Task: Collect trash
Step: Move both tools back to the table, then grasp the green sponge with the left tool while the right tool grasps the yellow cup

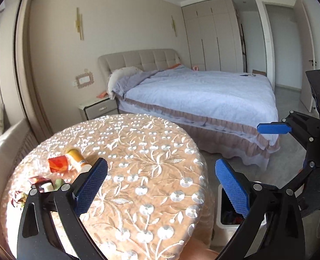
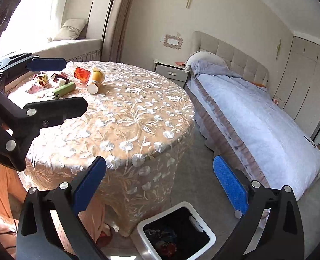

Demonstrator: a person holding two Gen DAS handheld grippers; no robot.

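Trash lies at the far left of a round table with an embroidered cloth: a tipped yellow cup, a red wrapper, a green tube, a crumpled wrapper and a small dark box. The cup and red wrapper also show in the left wrist view. A white bin with trash inside stands on the floor by the table. My left gripper is open and empty over the table's near side. My right gripper is open and empty above the bin.
A bed with a blue cover fills the right side, with a nightstand by its head. A window seat with a cushion lies behind the table. Wardrobes line the far wall. Grey floor runs between table and bed.
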